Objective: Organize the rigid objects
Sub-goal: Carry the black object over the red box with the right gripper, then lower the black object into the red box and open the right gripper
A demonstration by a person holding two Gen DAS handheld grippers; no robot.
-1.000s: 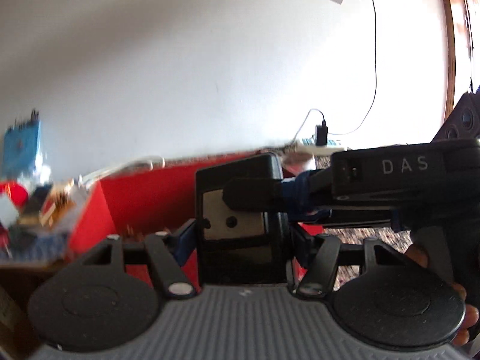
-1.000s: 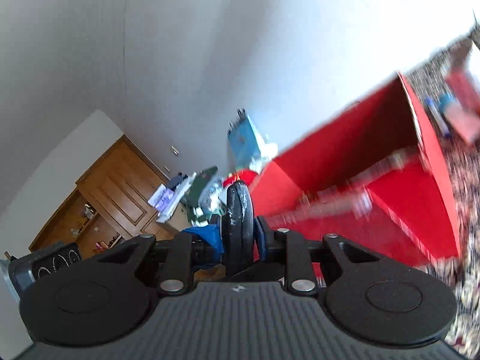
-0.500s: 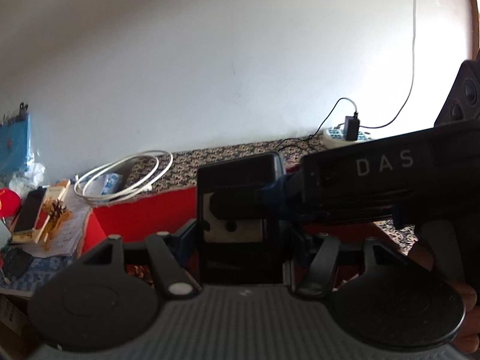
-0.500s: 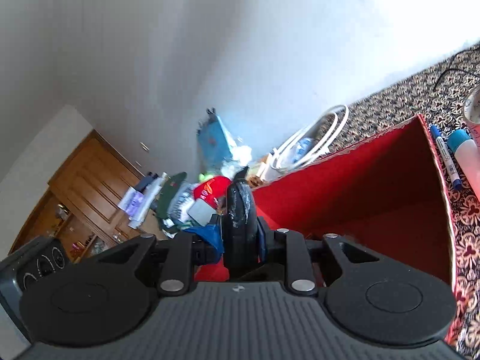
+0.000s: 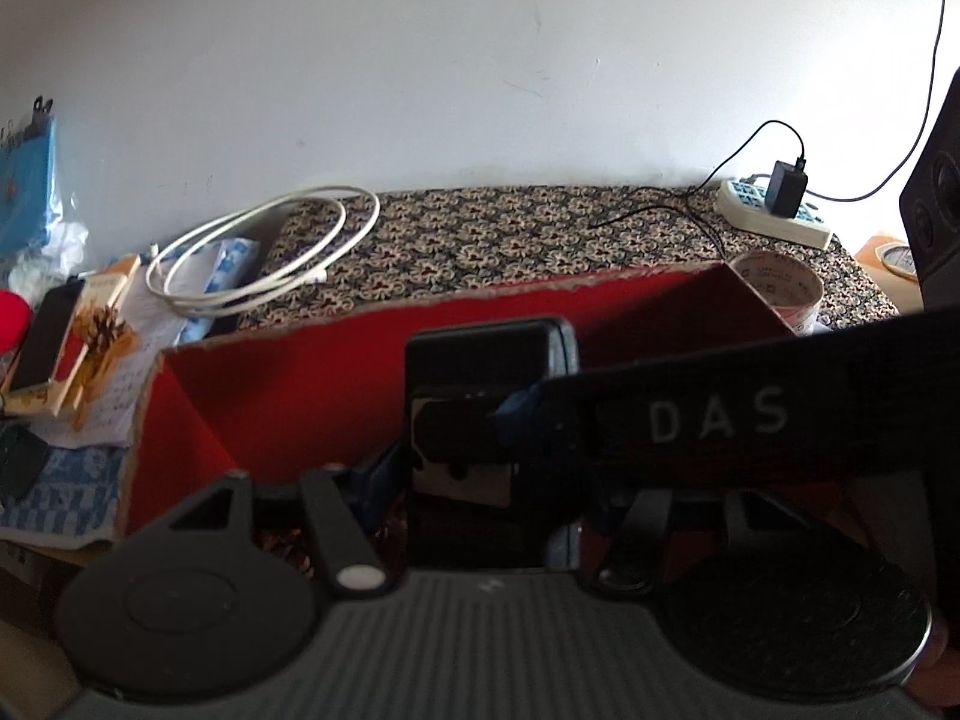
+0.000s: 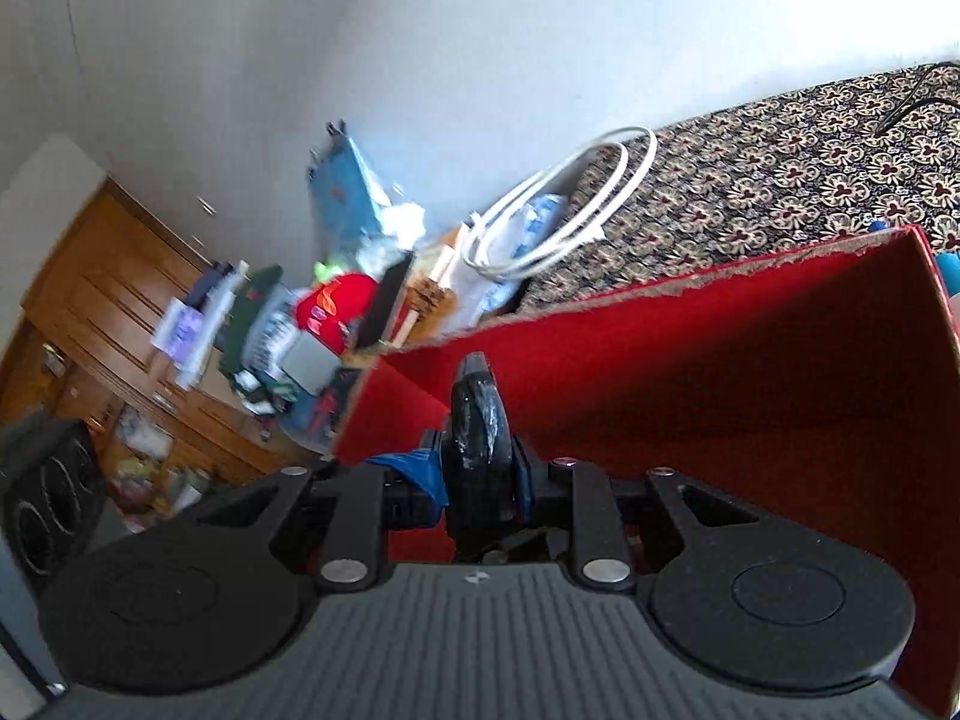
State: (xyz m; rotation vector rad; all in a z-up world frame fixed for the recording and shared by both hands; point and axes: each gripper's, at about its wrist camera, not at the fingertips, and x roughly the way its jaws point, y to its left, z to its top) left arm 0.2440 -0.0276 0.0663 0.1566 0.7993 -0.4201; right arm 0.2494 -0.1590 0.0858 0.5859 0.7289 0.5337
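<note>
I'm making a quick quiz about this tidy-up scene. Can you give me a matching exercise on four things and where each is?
Things:
1. white cable coil
2. black charger
3. black box-shaped object
4. paper cup

Places:
A. plugged into the white power strip
B. behind the red box's right corner
C. between the left hand-held gripper's fingers
D. on the patterned cloth, left

Pairs: 1-D, 2-A, 3-C, 4-B

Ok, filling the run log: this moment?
left fingers: closing on black case | right fingers: shut on same case | over red box
</note>
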